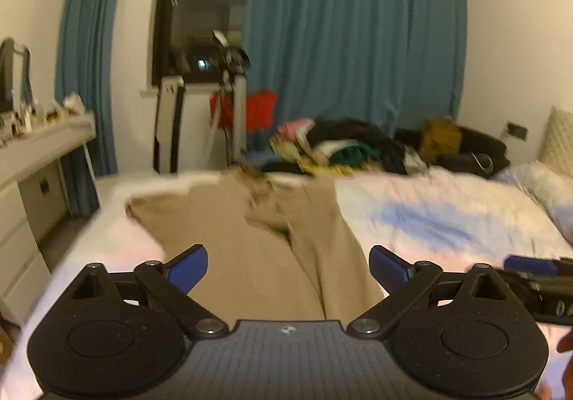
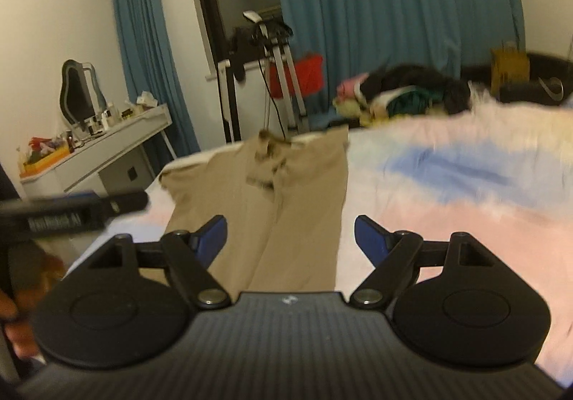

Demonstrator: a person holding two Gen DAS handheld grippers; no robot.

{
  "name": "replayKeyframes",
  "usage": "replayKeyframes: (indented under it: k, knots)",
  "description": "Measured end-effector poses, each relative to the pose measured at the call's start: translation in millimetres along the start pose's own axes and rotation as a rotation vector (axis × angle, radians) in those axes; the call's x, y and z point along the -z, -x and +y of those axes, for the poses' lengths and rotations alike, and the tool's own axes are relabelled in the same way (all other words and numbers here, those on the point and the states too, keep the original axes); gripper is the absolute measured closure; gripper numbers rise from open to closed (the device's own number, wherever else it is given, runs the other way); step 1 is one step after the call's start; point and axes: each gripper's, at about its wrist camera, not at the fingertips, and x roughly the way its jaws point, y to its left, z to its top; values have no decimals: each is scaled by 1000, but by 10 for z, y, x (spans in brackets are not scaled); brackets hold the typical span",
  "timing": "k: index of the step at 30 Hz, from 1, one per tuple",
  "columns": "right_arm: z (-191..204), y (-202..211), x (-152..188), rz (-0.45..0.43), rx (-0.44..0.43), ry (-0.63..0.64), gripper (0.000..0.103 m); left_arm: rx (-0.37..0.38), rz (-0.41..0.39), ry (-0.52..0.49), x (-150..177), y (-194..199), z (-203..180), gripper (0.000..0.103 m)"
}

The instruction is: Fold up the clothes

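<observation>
Tan trousers (image 1: 250, 238) lie lengthwise on the bed, waist toward the far edge, legs running back under the cameras. In the left wrist view my left gripper (image 1: 288, 265) is open above the near part of the legs, blue pads wide apart with nothing between them. In the right wrist view the same trousers (image 2: 272, 192) lie left of centre, and my right gripper (image 2: 290, 237) is open over their right leg, also holding nothing. Each gripper shows at the edge of the other's view: the right one (image 1: 537, 274) and the left one (image 2: 71, 210). Both views are motion-blurred.
The bed (image 1: 447, 220) has a pink, white and blue cover. A pile of mixed clothes (image 1: 343, 145) sits at its far side before blue curtains (image 1: 358, 34). A tripod (image 2: 279, 77) stands by the window. A white dresser (image 2: 107, 149) with small items lines the left wall.
</observation>
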Motion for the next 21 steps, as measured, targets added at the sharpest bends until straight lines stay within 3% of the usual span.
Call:
replayKeyframes:
  k: [4,10,14,16,19,21]
  knots:
    - [2,-332,-389,-14,29,86,23,23,-26,57,-205,-257,231,2]
    - [374,-1344,-810,14,18,212,23,-87,34,176,100,-681,832,2]
    - [993,-2406,-756,93,-59,405,23,-173,51,290,282,-865,1242,2]
    - [1284,-2909,-683,134,-116,451,23,-194,55,352,366,-942,1412,2]
    - [1733,-3589,-545,192,-238,473,23,-248,77,372,508,-1053,1554,2]
    - [2034,-3889,-442,214,-275,505,24,-284,92,381,604,-1127,1642,2]
